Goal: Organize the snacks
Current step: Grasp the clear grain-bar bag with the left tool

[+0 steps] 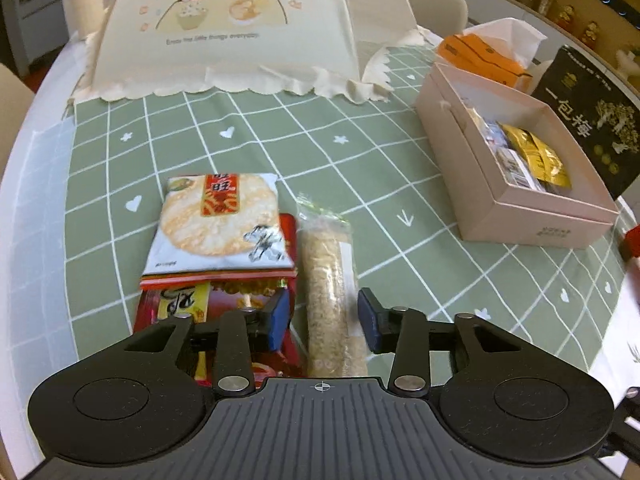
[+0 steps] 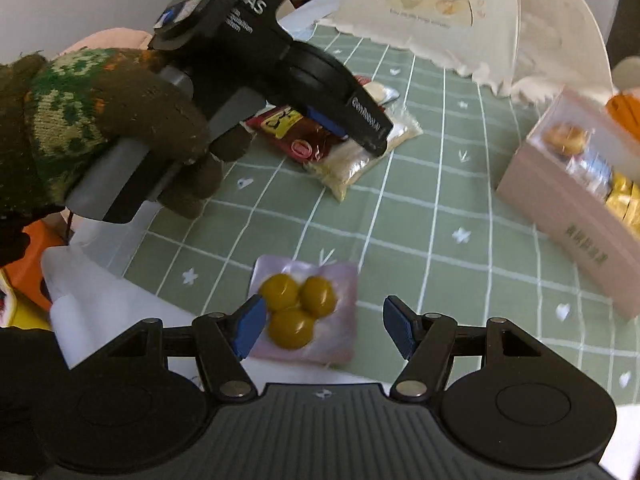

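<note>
The left gripper point(image 1: 323, 320), jaws apart, is shown astride a long clear-wrapped crumbly bar point(image 1: 334, 288) on the green gridded bench point(image 1: 248, 120). The right gripper point(image 2: 325, 328), jaws apart, is shown over a glossy pouch of three olive-coloured rounds point(image 2: 305, 310).

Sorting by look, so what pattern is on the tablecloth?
The tablecloth is sage green with a white grid, hearts and stars; the left wrist view shows it best.

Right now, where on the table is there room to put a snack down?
The green cloth lies bare between the food cover, the rice cracker pack and the pink box. It is crowded by the cracker pack, red packets and grain bar, and inside the box.
</note>
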A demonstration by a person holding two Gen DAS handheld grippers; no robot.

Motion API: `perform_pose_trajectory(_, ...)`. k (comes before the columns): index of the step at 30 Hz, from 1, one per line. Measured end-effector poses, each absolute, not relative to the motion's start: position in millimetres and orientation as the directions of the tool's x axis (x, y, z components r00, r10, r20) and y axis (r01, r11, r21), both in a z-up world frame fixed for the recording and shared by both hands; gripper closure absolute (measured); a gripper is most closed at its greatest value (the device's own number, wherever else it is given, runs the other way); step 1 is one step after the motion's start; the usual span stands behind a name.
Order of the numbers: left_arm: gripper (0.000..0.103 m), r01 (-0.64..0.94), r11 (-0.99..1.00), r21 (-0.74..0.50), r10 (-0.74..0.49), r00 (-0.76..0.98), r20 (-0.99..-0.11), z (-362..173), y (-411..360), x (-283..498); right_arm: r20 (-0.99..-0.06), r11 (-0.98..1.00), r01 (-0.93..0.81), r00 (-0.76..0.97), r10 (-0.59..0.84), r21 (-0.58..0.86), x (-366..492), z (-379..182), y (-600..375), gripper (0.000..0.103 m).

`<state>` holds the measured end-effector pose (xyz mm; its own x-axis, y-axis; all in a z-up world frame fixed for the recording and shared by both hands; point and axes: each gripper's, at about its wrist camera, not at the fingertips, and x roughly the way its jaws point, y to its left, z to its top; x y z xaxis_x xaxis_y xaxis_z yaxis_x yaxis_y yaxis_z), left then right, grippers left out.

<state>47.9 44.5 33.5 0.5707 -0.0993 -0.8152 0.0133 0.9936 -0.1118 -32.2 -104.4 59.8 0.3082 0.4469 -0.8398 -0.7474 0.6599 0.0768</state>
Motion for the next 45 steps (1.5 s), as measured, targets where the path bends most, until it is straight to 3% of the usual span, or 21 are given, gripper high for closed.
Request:
perform_pose_trajectory(1, 0.072, 0.017, 0.992, -0.126, -0.113, 0.564, -0.818, 34, 45, 46, -0.844, 0.667, -0.74, 0.299, 0.445, 0.089, -32, 58, -105, 0.038)
perform_pose_trajectory(8, 0.073, 0.055, 0.981, -0.185, -0.187, 0.517, -0.835, 35, 48, 12, -0.836, 0.675, -0.73, 0.302, 0.458, 0.106, -31, 45, -98, 0.038)
perform_pose_trajectory(14, 0.073, 0.002, 0.98, -0.197, -0.171, 0.502, -0.847, 38, 64, -17, -0.851, 0.636, -0.766, 0.392, 0.351, -0.09, -32, 33, -98, 0.038)
perform_pose_trajectory(19, 0.072, -0.029, 0.973, -0.23, -0.186, 0.498, -0.847, 36, 68, -29, -0.835, 0.744, -0.639, 0.507, 0.216, -0.195, -5, 36, -131, 0.038)
perform_pose_trajectory(21, 0.072, -0.037, 0.971, -0.236, -0.186, 0.497, -0.847, 35, 67, -31, -0.829, 0.784, -0.598, 0.516, 0.216, -0.168, 3, 40, -140, 0.038)
perform_pose_trajectory(26, 0.072, -0.033, 0.972, -0.231, -0.186, 0.488, -0.853, 36, 61, -30, -0.804, 0.803, -0.594, 0.452, 0.386, 0.051, 2, 54, -146, 0.039)
perform_pose_trajectory(31, 0.072, -0.011, 0.972, -0.235, -0.202, 0.479, -0.855, 34, 53, -31, -0.796, 0.825, -0.55, 0.439, 0.416, 0.127, 7, 42, -134, 0.049)
perform_pose_trajectory(45, 0.07, 0.033, 0.972, -0.231, -0.222, 0.431, -0.874, 26, 27, -25, -0.819, 0.799, -0.601, 0.458, 0.345, 0.0, -10, 31, -140, 0.054)
